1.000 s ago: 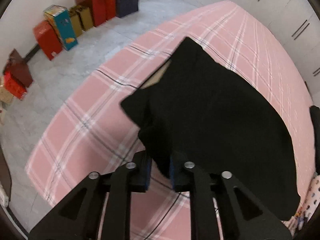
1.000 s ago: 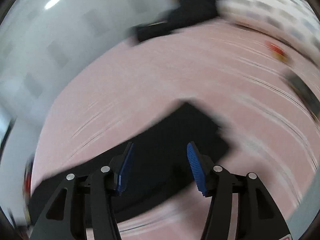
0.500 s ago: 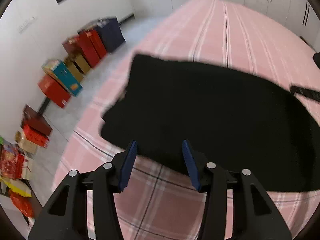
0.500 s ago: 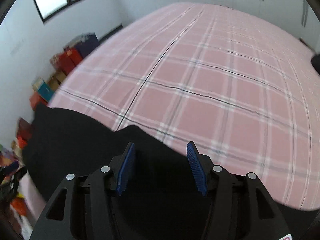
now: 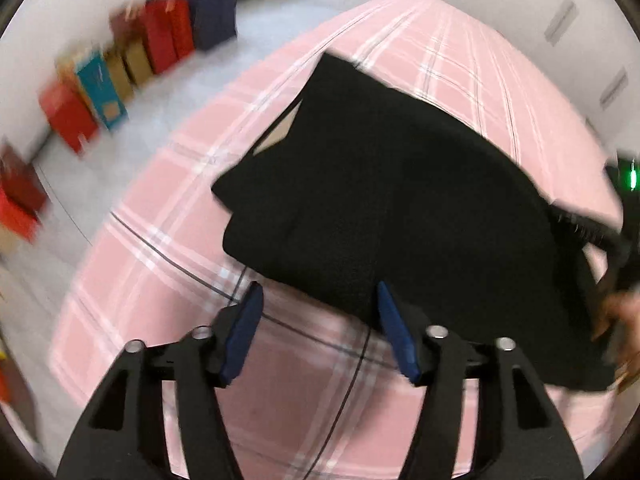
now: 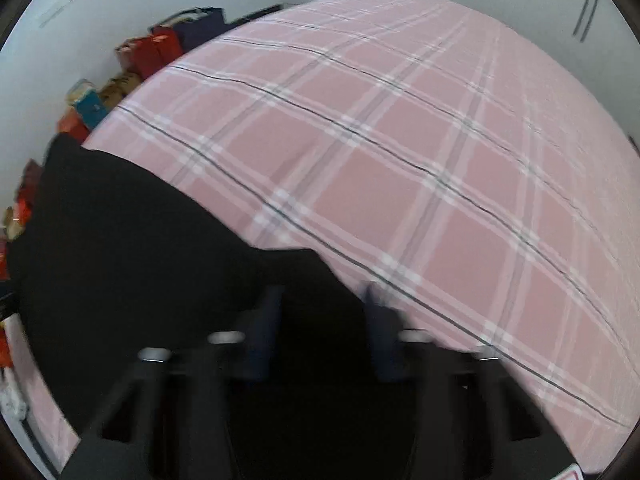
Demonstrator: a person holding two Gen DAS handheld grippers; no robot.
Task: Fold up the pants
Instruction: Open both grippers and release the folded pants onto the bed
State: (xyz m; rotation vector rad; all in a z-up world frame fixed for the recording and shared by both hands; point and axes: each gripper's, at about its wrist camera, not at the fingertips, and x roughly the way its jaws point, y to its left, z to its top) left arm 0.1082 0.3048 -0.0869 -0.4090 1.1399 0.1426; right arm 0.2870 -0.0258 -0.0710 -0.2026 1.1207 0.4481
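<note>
i am closing the fingers of my left gripper [image 5: 318, 328], and they are gaping with only the near hem of the black pants [image 5: 400, 200] between the blue pads, not pressed. my right gripper [image 6: 320, 320] is closing too, its blurred fingers straddling a pants corner; i cannot tell if they are pinching. the pants are lying folded on the pink plaid bed [image 6: 400, 160]. beyond, gift bags [image 5: 168, 36] are lining the wall.
</note>
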